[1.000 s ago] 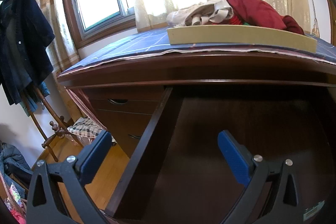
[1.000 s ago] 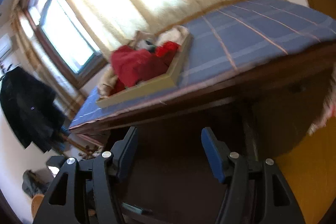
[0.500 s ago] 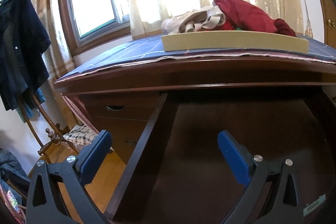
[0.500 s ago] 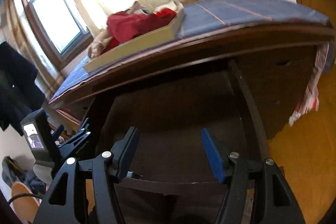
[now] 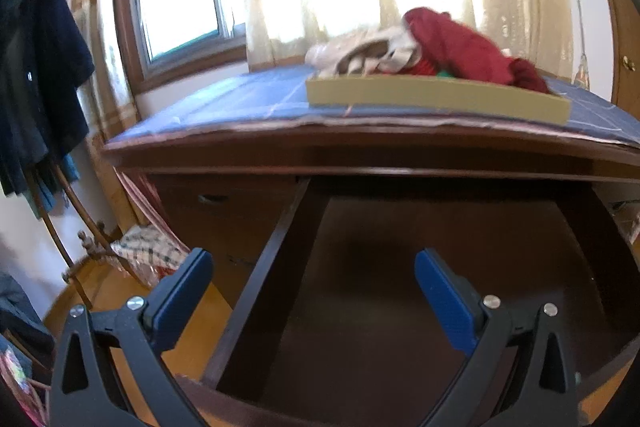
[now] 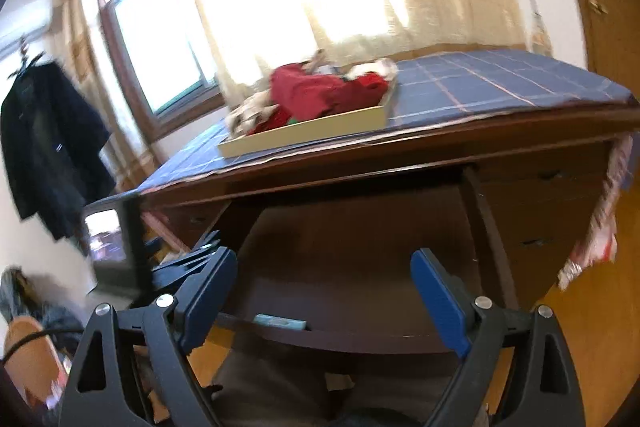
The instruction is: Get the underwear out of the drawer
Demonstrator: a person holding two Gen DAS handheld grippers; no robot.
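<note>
Both the left gripper (image 5: 308, 287) and right gripper (image 6: 322, 287), its jaws just widened, gape empty above the open drawer (image 6: 360, 239)

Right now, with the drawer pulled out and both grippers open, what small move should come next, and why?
Probably bring the right gripper, its jaws just opened with nothing between them, down and in toward the open drawer. The drawer's visible floor looks dark and bare, so any underwear left must lie deeper. The clothes already sit in the tray.

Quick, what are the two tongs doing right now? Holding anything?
Left tongs: open, holding nothing, over the open drawer.
Right tongs: open, just opened wider, nothing between them.
</note>
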